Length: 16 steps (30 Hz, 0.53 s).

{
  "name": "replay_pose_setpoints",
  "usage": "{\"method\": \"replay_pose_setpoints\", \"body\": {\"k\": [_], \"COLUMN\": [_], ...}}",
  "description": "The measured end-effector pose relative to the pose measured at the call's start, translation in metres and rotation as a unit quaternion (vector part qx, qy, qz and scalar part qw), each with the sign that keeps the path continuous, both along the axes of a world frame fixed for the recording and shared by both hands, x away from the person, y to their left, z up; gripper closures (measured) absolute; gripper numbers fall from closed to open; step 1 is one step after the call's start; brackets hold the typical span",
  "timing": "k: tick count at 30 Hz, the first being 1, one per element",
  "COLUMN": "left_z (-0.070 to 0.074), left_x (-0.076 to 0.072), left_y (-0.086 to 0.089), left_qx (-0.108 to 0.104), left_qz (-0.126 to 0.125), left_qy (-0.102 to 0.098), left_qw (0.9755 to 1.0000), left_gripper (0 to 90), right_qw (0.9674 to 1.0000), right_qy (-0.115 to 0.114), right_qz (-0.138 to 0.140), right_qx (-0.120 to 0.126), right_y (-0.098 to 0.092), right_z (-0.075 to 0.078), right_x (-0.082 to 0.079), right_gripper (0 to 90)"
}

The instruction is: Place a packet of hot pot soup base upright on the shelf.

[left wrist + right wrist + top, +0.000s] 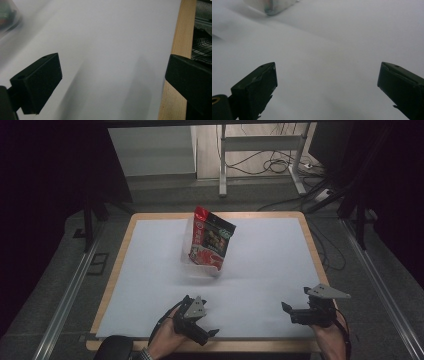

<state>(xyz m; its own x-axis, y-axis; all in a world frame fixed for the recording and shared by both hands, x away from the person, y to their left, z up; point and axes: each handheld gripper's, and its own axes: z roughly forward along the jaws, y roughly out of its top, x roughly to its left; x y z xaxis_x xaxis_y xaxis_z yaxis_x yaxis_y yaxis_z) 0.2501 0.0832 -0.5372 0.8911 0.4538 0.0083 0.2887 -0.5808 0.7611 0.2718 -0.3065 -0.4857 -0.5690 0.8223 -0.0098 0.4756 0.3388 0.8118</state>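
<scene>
One pouch (208, 241), red and black, stands tilted on the white worktop (265, 255), in its far middle part. Two grippers sit well nearer than the pouch, at the near edge: the left gripper (202, 330) nearly straight in front of it, the right gripper (286, 312) off to its right. Both have jaws wide apart, holding nothing. The pouch print is too small to read; in both gripper views only a blurred corner of it shows.

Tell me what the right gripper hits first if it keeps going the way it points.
Likely nothing soon: the right gripper, jaws open, points over bare white sheet. The pouch lies ahead but off to one side of that line; depth is unclear.
</scene>
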Motion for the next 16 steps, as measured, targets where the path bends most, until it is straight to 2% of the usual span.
{"method": "replay_pose_setpoints", "body": {"k": [6, 12, 16], "left_z": [0.0, -0.001, -0.001], "left_x": [0.0, 0.0, 0.001], "left_y": [0.0, -0.001, -0.002], "left_qx": [0.002, 0.007, 0.004], "left_qz": [-0.001, -0.003, -0.001], "left_qy": [0.0, -0.001, -0.001], "left_qw": [1.0, 1.0, 1.0], "left_gripper": [0.6, 0.6, 0.6], "right_qw": [0.9998, 0.9989, 0.9991], "right_qy": [0.01, 0.035, 0.03], "right_qz": [-0.013, -0.026, -0.023], "right_qx": [-0.009, -0.016, -0.021], "right_y": [-0.01, -0.019, -0.018], "right_z": [-0.004, -0.011, -0.01], "right_x": [-0.006, -0.008, -0.007], "right_gripper": [2.9, 2.9, 2.9]}}
